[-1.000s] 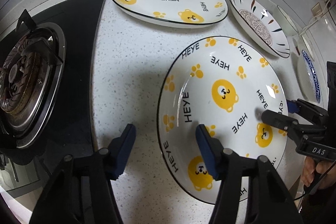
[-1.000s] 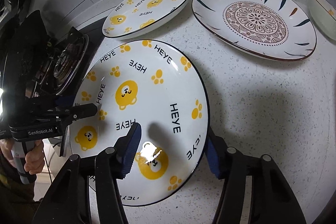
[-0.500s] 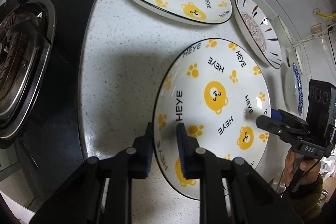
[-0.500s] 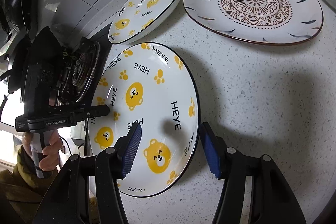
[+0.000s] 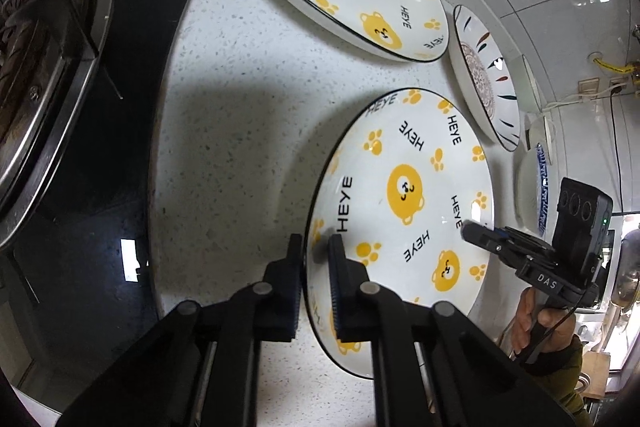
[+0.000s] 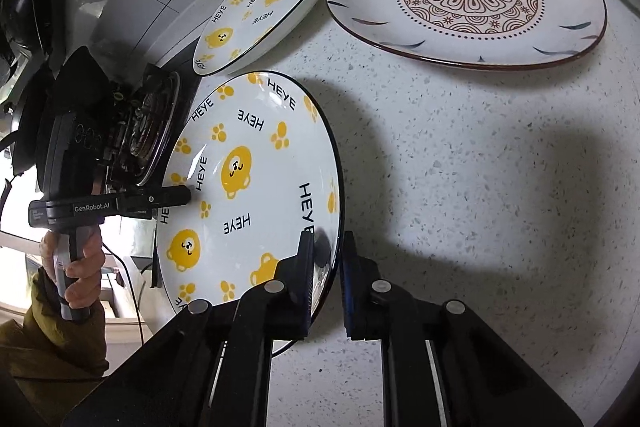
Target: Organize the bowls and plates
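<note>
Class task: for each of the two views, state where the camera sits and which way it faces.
Left wrist: on the left claw, facing down at the near bear plate; right claw and hand opposite.
Right wrist: on the right claw, facing down at that plate; left claw and sleeve opposite.
Shared: plate, both claws.

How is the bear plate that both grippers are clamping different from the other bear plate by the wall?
The near bear plate is pinched at opposite rims by the left gripper and the right gripper; the far bear plate is untouched. The near bear plate sits toward the counter's front beside the stove; the far bear plate lies back against the wall. Both show the same yellow bears, paw prints, HEYE lettering and dark rim.
</note>
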Action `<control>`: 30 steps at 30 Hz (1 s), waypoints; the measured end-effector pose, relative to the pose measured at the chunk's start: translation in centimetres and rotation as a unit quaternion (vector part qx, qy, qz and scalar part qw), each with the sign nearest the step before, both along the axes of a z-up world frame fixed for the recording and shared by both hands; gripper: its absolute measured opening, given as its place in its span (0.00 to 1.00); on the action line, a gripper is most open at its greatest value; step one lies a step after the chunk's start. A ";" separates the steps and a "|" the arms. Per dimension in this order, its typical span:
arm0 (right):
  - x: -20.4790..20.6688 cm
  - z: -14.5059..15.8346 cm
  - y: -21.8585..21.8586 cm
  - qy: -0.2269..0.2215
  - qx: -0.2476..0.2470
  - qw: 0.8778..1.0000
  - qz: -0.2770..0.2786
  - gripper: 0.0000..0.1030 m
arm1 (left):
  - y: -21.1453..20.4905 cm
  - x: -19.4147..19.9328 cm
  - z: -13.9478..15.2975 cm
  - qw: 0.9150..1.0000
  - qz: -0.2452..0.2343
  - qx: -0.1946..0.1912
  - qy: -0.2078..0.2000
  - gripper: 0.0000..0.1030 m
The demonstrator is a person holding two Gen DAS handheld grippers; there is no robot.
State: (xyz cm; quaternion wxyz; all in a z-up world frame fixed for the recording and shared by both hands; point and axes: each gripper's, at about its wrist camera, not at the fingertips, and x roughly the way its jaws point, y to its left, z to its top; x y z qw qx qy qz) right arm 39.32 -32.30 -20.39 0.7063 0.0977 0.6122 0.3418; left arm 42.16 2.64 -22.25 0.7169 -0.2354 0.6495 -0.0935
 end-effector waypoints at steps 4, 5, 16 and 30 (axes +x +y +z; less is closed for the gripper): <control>0.0 0.0 0.0 0.004 0.001 1.000 -0.001 0.11 | -0.2 -0.3 0.1 1.000 0.007 0.000 0.003 0.11; -0.1 0.1 0.1 0.002 0.000 1.000 -0.001 0.11 | -0.2 -0.3 0.0 1.000 0.009 0.000 0.005 0.11; -2.2 3.4 0.0 -0.012 0.014 1.000 -0.004 0.11 | 0.1 -3.2 3.8 0.999 0.024 0.000 -0.023 0.11; -9.8 3.8 -0.6 -0.003 0.015 1.000 -0.018 0.10 | -1.2 -10.5 5.1 1.000 -0.017 -0.002 -0.018 0.11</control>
